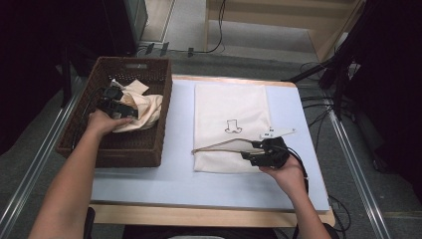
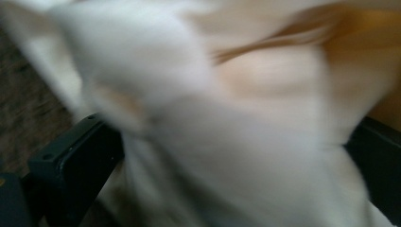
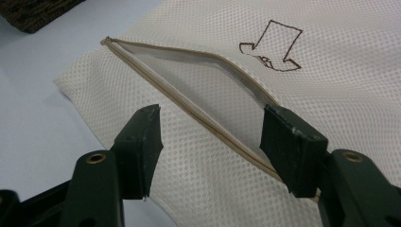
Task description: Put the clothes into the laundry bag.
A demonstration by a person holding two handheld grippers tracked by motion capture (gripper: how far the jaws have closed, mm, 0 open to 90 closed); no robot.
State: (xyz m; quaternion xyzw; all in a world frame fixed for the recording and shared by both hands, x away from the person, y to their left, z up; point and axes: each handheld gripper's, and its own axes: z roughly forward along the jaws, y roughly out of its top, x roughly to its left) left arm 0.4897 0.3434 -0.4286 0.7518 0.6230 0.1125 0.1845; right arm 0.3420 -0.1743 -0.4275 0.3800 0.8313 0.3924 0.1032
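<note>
Inside basket (image 1: 149,149): cloth (image 2: 227,123) between spread left gripper (image 1: 115,105) jaws (blurred).

The counter (image 1: 149,186) has a pale bluish-white top with a light wooden edge showing along its near and far sides. A dark brown woven basket (image 1: 130,149) stands on it at about nine o'clock, its left side reaching the counter's left edge. A cream mesh bag (image 1: 230,107) lies flat from the centre toward two o'clock, a small drawn mark on it and its zip opening gaping along the near end.
</note>
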